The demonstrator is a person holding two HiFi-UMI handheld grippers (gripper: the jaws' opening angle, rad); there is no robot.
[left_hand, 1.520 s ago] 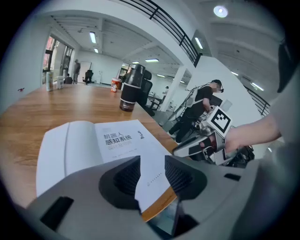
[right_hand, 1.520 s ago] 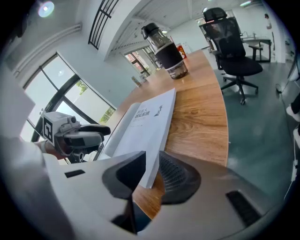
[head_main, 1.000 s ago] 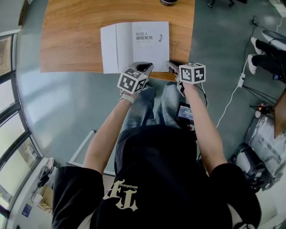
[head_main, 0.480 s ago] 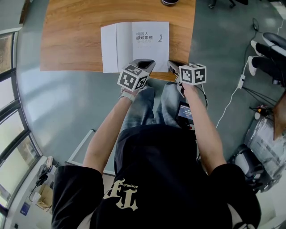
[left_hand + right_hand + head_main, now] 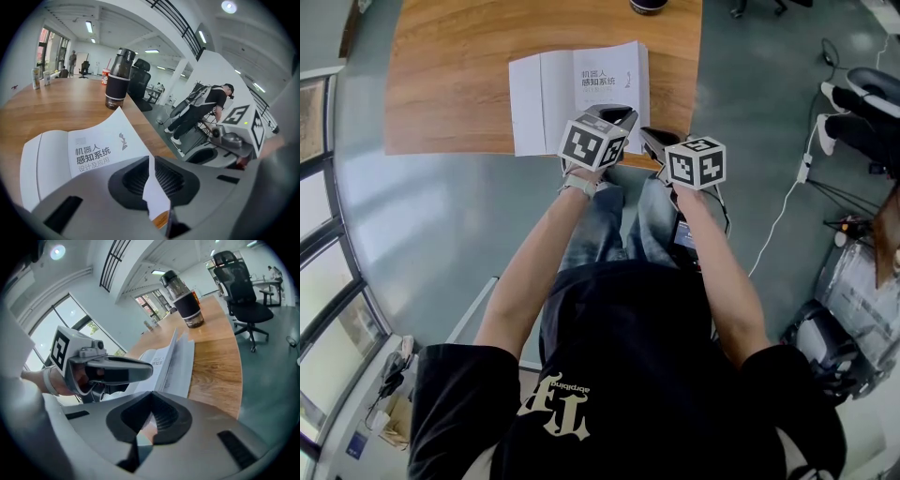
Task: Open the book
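Note:
A white book [image 5: 581, 94] lies open at its title page on the wooden table [image 5: 450, 75], near the front edge. My left gripper [image 5: 619, 114] is over the book's near right corner. In the left gripper view its jaws [image 5: 151, 176] pinch the corner of the title page [image 5: 93, 152], which curves upward; they are starting to open. My right gripper [image 5: 649, 136] hovers just right of it at the table's edge. Its jaws [image 5: 149, 416] are shut, with nothing clearly held. The lifted pages [image 5: 178, 362] stand ahead of it, beside the left gripper [image 5: 140, 369].
A dark tumbler [image 5: 119, 77] stands on the table beyond the book, also visible in the right gripper view [image 5: 185, 301]. Office chairs [image 5: 246, 296] and a bent-over person [image 5: 201, 110] are off the table's right side. A white cable [image 5: 787, 206] runs across the floor.
My left gripper moved forward and up over the book's near right corner, raising the page's edge. My right gripper rose a little and drew closer to the left one.

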